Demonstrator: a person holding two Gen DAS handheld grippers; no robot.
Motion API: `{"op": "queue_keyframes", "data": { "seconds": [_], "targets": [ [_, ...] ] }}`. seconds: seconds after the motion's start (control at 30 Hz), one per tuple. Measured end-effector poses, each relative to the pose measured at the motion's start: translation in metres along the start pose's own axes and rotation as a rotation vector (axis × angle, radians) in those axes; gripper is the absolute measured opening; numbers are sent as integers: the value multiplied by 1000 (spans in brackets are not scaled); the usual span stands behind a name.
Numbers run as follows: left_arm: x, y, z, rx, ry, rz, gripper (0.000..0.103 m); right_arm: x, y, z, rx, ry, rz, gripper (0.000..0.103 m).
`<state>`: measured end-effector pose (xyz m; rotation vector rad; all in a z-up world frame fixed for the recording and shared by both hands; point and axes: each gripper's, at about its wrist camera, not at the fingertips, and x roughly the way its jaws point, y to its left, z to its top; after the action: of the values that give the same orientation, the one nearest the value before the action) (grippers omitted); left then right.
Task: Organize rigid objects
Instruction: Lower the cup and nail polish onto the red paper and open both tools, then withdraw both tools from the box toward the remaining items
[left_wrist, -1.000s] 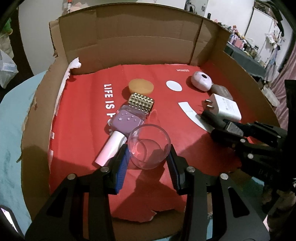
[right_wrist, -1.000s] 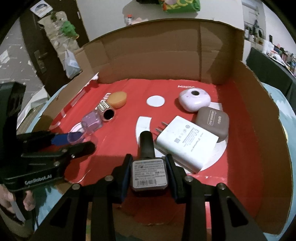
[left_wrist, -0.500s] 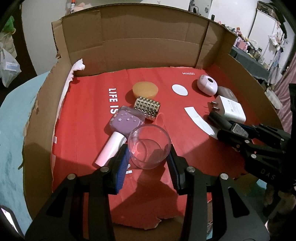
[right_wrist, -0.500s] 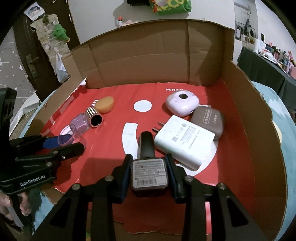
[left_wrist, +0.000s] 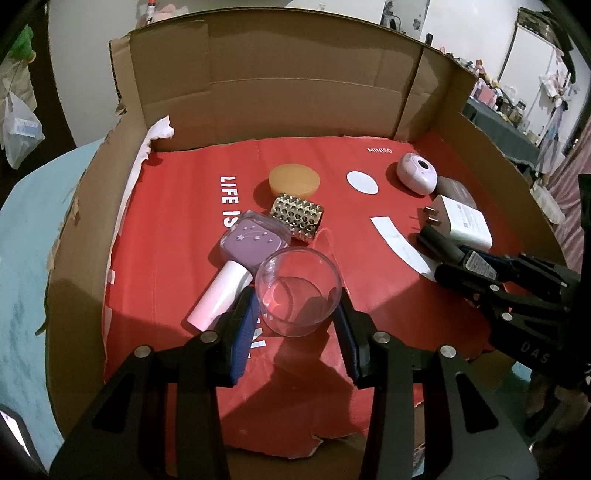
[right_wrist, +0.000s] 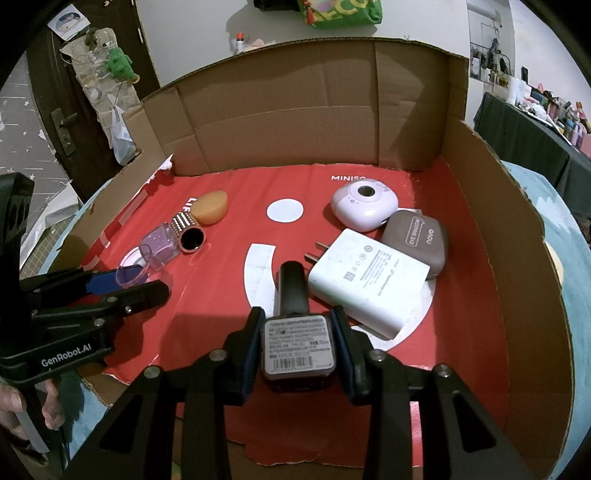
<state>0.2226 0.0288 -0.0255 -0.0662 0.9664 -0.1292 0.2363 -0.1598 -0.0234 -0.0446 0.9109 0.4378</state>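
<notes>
left gripper (left_wrist: 299, 306): pads pinched a clear glass cup (left_wrist: 298, 291) from both sides, its mouth tilted toward the camera, above the red liner (left_wrist: 177, 236).
right gripper (right_wrist: 297, 345): jaws pressed onto a dark nail polish bottle (right_wrist: 295, 325), label facing the camera, black cap pointing away along the fingers.
ahead of the left gripper: purple nail polish bottle (left_wrist: 242, 258) lay on its side just beyond the cup, white cap nearest the left finger; studded gold tube (left_wrist: 297, 218) just past it, then an orange sponge (left_wrist: 294, 180).
ahead of the right gripper: white charger (right_wrist: 365, 280) lay just right of the cap, prongs pointing left; brown case (right_wrist: 417, 240) touched its far side; lilac round device (right_wrist: 364, 205) beyond that.
container: cardboard box (right_wrist: 295, 110), walls upright, held everything.
between the grippers: bare liner, the two well apart.
</notes>
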Motion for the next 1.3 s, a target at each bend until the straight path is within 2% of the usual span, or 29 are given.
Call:
{"op": "queue_keyframes", "data": {
  "seconds": [0.2,0.27,0.33,0.47,0.53,0.57,0.63,0.77,0.87,1.0,1.1,1.3],
  "targets": [
    [1,-1,0,1,0,17,39,0,0,0,-2,-1,-1,39],
    [0,-2,0,3,3,15,42,0,0,0,-3,-1,-2,39],
    [0,-2,0,5,4,12,52,0,0,0,-5,-3,-5,39],
    [-2,-3,0,7,1,20,57,0,0,-1,1,-5,-4,39],
    [-5,-2,1,6,-1,18,66,-1,-2,-1,7,-7,-3,40],
    [-7,-2,1,4,-6,20,70,-2,-2,-1,9,-7,0,43],
    [-11,-3,1,3,-21,31,84,-3,-3,-2,18,-7,10,50],
    [-21,-2,2,4,-42,40,85,-10,-1,-4,7,-22,2,64],
    [-27,-3,1,7,-53,48,95,-19,-1,-6,10,-41,11,69],
    [-40,-6,-1,11,-83,45,96,-37,2,-7,7,-82,22,85],
    [-50,-9,-3,18,-101,45,101,-49,5,-9,3,-105,42,92],
    [-77,-10,-11,19,-152,41,101,-77,12,-15,1,-166,85,103]
  ]
}}
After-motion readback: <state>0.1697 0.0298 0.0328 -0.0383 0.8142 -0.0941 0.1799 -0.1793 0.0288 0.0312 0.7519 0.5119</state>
